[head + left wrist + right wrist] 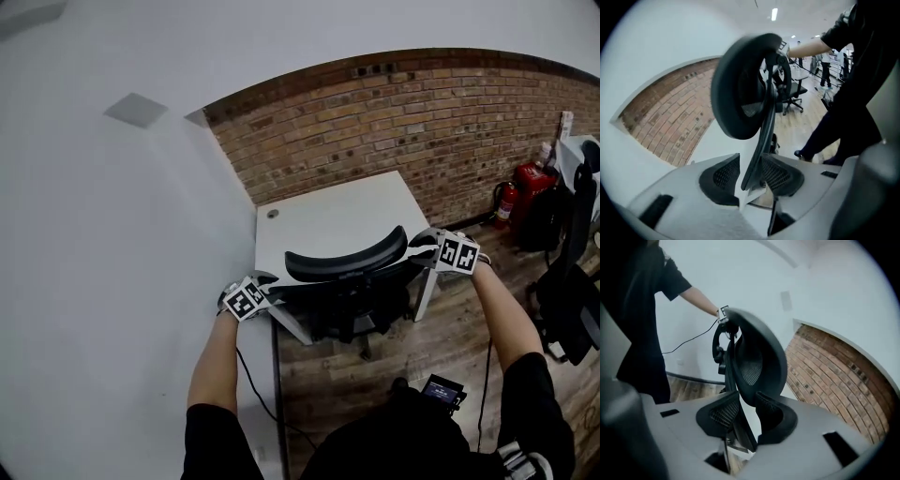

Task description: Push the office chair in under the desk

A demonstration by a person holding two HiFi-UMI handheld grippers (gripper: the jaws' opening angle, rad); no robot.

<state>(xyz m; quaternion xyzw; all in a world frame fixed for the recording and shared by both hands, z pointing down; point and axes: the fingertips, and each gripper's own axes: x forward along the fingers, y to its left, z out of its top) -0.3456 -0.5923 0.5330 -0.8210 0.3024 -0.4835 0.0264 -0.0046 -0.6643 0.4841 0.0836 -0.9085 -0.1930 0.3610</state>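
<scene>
Head cam: it sits on your head, aimed forward and steeply down, from well above. It takes in the desk, the office chair, the left gripper and the right gripper.

Left gripper cam: looks along its 2 jaws from the chair's left side across to the right, very close to the backrest edge. Your right arm shows far off.

Right gripper cam: mirror case, faces left and is just as close. Your left arm shows beyond the chair.

All 3 views share the chair and the brick wall.
</scene>
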